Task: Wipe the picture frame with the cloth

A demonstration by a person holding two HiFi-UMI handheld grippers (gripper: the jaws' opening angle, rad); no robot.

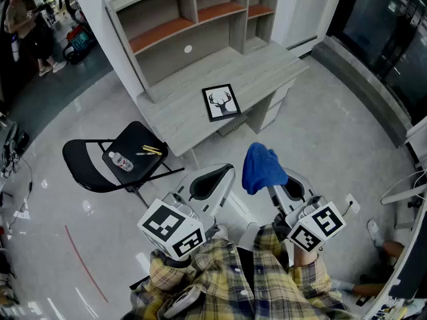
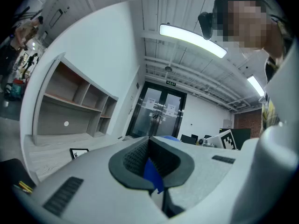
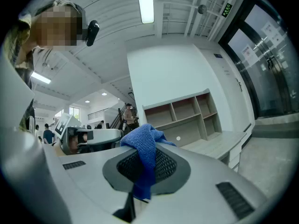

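The black picture frame (image 1: 221, 103) with a deer-head print lies flat on the grey desk (image 1: 180, 112); the left gripper view shows the frame (image 2: 78, 152) small and far off. My right gripper (image 1: 272, 180) (image 3: 142, 169) is shut on a blue cloth (image 1: 261, 167) (image 3: 142, 143), which bunches above the jaws and hangs down between them. My left gripper (image 1: 215, 179) (image 2: 150, 164) is shut, with only a thin blue sliver showing in its slit. Both grippers are held close to my body, well short of the desk.
A shelf unit (image 1: 193, 19) rises at the back of the desk. A black folding chair (image 1: 113, 159) at the desk's left carries a small bottle (image 1: 121, 161) and yellow pencils (image 1: 151, 151). People stand far left (image 1: 27, 25). Glass doors (image 1: 387, 25) lie to the right.
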